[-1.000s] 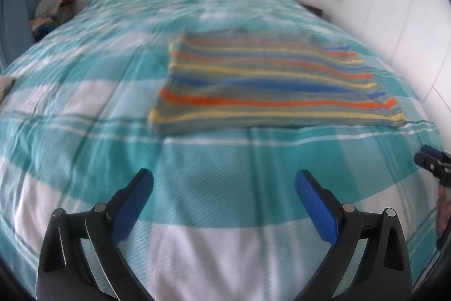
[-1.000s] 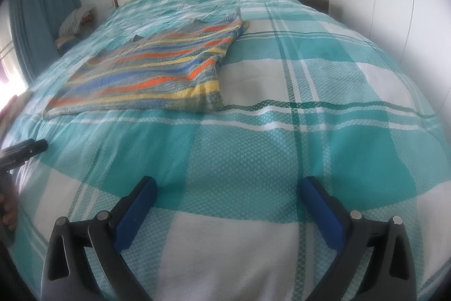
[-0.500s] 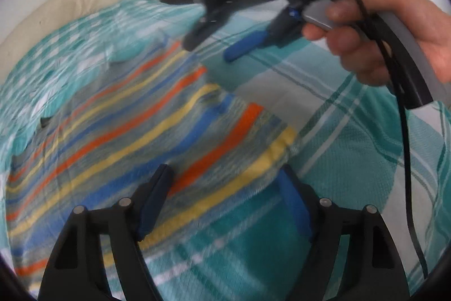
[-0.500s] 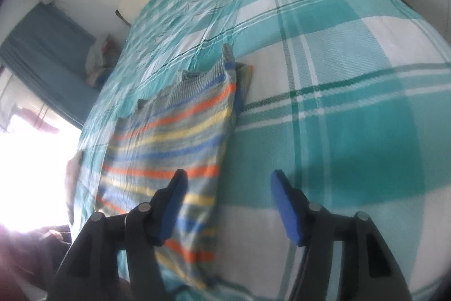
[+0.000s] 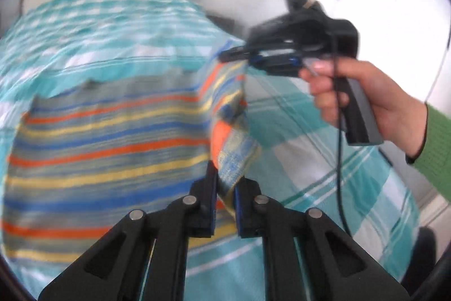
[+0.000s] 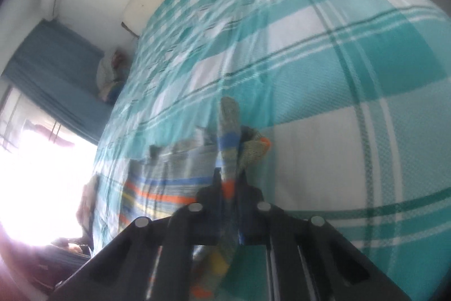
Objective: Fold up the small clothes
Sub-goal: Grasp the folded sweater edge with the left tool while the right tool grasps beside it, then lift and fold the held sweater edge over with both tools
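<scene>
Both tools pinch the striped cloth [image 5: 112,148] over the bed [image 5: 324,177]: left tool [image 5: 225,185] and right tool [image 6: 229,182] nearly closed (edge lifted between them).

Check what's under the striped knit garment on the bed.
The striped knit garment lies on the teal-and-white plaid bedspread, visible all around it. Both the left gripper and right gripper hold its right edge lifted. Anything beneath the flat part is covered.

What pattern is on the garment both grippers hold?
Orange, yellow, blue and grey stripes on the garment; clearest in the left wrist view.
</scene>
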